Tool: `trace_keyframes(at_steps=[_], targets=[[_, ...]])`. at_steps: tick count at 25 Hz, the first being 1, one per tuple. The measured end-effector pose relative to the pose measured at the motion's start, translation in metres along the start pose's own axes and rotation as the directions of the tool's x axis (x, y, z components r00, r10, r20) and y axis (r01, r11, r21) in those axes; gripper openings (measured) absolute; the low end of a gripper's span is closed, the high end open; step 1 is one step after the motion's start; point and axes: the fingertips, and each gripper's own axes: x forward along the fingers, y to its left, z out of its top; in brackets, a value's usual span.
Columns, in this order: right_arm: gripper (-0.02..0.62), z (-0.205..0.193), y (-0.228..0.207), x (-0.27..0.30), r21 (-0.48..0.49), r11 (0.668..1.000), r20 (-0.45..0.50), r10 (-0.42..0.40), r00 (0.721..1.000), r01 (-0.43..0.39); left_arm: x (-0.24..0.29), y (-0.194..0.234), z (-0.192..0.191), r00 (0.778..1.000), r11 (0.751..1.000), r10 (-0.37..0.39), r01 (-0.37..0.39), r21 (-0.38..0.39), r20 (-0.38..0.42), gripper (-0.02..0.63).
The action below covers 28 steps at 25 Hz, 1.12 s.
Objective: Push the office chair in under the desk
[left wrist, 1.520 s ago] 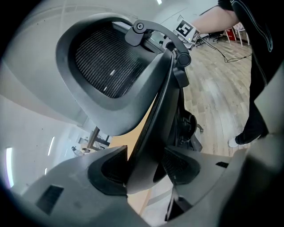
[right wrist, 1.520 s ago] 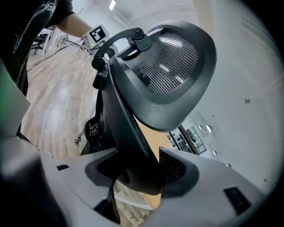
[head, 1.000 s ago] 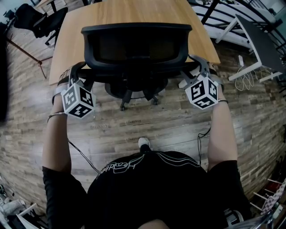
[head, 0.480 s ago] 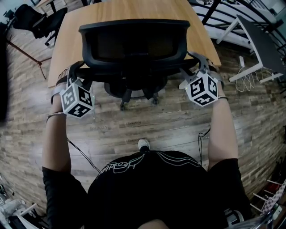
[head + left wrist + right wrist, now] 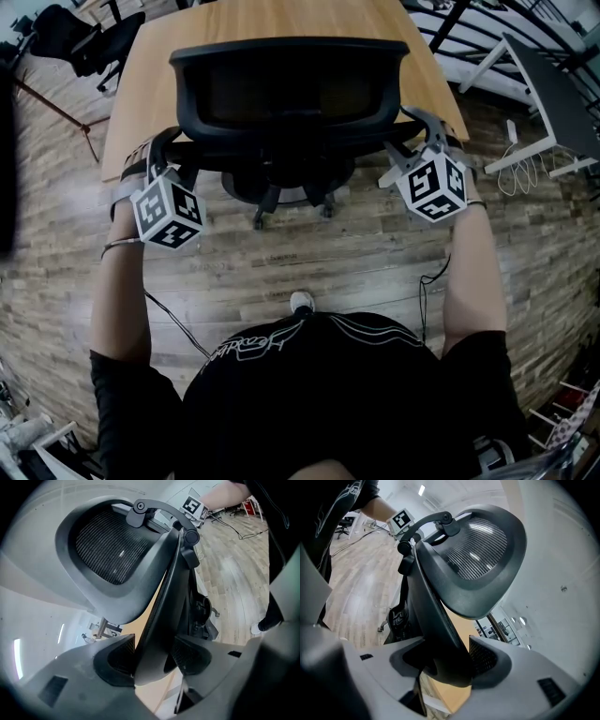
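Office chair (image 5: 286,98) stands directly in front of the person, backrest toward them, with the desk (image 5: 281,19) just behind it. The left gripper (image 5: 157,152) sits at the backrest's left edge and the right gripper (image 5: 419,133) at its right edge, each edge lying between that gripper's jaws. A second chair (image 5: 80,37) stands left of the desk's far end.

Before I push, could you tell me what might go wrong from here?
The left gripper and right gripper pinch only the thin side edges of the backrest; under a hard push the fingers could slip off.
A cable lies on the floor by your shoe; stepping forward, you might catch it.
Pushed high up, the office chair may tilt rather than roll under the desk.
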Motion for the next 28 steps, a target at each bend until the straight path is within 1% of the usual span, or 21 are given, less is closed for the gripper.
trace_keyframes(at_steps=[3,6,8,10,11,13,15,16,18,20,22,23,24,25,26,27,28], targets=[[0.269,0.001,0.0,0.0,0.006,1.0,0.008,-0.014,1.0,0.014,0.0,0.001,0.001,1.0,1.0,0.015,-0.015,-0.015,0.016,0.23],[0.27,0.001,-0.001,0.0,0.002,0.999,-0.008,-0.053,0.999,0.053,-0.001,0.001,0.002,0.999,0.998,0.039,-0.037,-0.046,0.037,0.23],[0.27,-0.001,-0.003,-0.004,-0.008,0.995,-0.033,-0.097,0.995,0.097,-0.003,0.003,0.003,0.995,0.994,0.085,-0.081,-0.077,0.051,0.241],[0.27,-0.003,-0.003,-0.015,-0.002,0.991,-0.037,-0.134,0.99,0.134,-0.011,0.004,0.003,0.987,0.985,0.14,-0.131,-0.116,0.072,0.252],[0.27,-0.003,-0.002,-0.023,0.025,0.99,-0.023,-0.139,0.99,0.14,-0.018,0.005,0.002,0.983,0.978,0.161,-0.148,-0.146,0.087,0.259],[0.27,0.001,0.0,-0.045,0.135,0.982,0.026,-0.14,0.99,0.135,-0.038,0.009,-0.001,0.973,0.96,0.199,-0.17,-0.223,0.116,0.272],[0.268,0.008,0.005,-0.073,0.26,0.957,0.077,-0.15,0.986,0.125,-0.062,0.009,-0.005,0.964,0.937,0.226,-0.176,-0.302,0.138,0.272],[0.268,0.013,0.012,-0.088,0.305,0.945,0.099,-0.152,0.983,0.115,-0.076,0.006,-0.005,0.961,0.925,0.231,-0.169,-0.339,0.152,0.272],[0.268,0.027,0.033,-0.117,0.373,0.925,0.148,-0.141,0.979,0.076,-0.106,-0.007,0.002,0.955,0.905,0.221,-0.125,-0.406,0.198,0.27],[0.268,0.047,0.06,-0.145,0.453,0.892,0.223,-0.103,0.969,-0.009,-0.133,-0.028,0.016,0.947,0.883,0.186,-0.044,-0.468,0.263,0.27],[0.267,0.074,0.091,-0.171,0.514,0.847,0.321,-0.048,0.946,-0.132,-0.158,-0.054,0.031,0.932,0.85,0.143,0.057,-0.523,0.333,0.27],[0.267,0.088,0.108,-0.183,0.525,0.831,0.365,-0.022,0.931,-0.186,-0.171,-0.067,0.038,0.921,0.831,0.121,0.11,-0.545,0.371,0.27],[0.267,0.102,0.123,-0.196,0.526,0.82,0.4,-0.004,0.916,-0.226,-0.185,-0.08,0.046,0.907,0.809,0.098,0.167,-0.563,0.409,0.27],[0.267,0.116,0.136,-0.209,0.528,0.81,0.428,0.006,0.904,-0.255,-0.2,-0.092,0.053,0.89,0.78,0.074,0.23,-0.582,0.45,0.27],[0.265,0.129,0.148,-0.222,0.535,0.797,0.453,0.008,0.892,-0.279,-0.216,-0.105,0.059,0.869,0.739,0.047,0.301,-0.602,0.493,0.268],[0.258,0.142,0.16,-0.236,0.551,0.778,0.476,0.005,0.879,-0.303,-0.233,-0.117,0.066,0.843,0.685,0.021,0.379,-0.622,0.537,0.254],[0.216,0.156,0.171,-0.25,0.571,0.752,0.5,0.0,0.866,-0.329,-0.25,-0.129,0.072,0.814,0.622,0.001,0.455,-0.638,0.581,0.234]])
